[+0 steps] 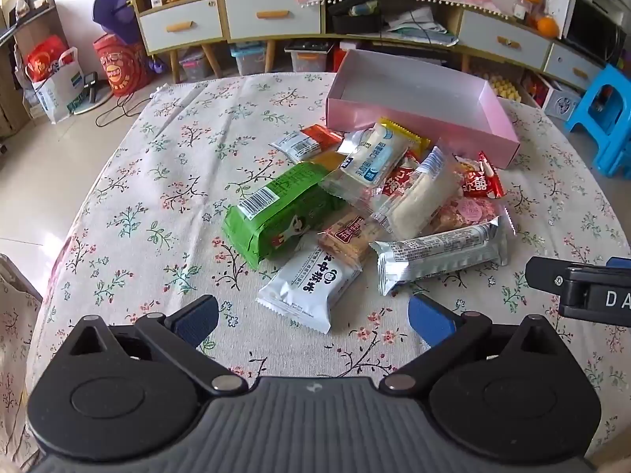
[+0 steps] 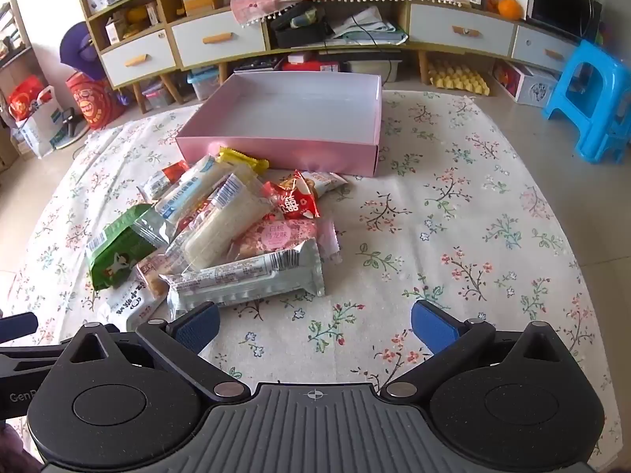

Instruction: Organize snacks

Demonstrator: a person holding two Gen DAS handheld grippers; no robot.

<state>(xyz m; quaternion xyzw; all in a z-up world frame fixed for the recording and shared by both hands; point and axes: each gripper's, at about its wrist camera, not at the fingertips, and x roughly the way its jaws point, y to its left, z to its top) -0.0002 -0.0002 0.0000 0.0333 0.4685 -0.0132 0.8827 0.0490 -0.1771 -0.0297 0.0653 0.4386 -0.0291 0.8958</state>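
A heap of wrapped snacks lies on the floral tablecloth: a green pack [image 1: 276,209] [image 2: 116,250], a white packet [image 1: 311,287], a long silver bar [image 1: 437,254] [image 2: 248,278], clear-wrapped white rolls [image 2: 221,228] and a red packet [image 2: 295,201]. Behind the heap stands a shallow pink box [image 1: 418,118] [image 2: 276,149] with nothing in it. My left gripper [image 1: 313,321] hangs open just short of the white packet. My right gripper [image 2: 315,327] is open over bare cloth, to the right of the silver bar. Neither holds anything.
The cloth-covered table [image 2: 473,236] has free room right of the heap. A blue plastic stool [image 2: 591,98] stands off the table's right side. Cabinets with drawers [image 2: 221,39] and floor clutter lie beyond. The right gripper's body [image 1: 583,287] shows at the left view's right edge.
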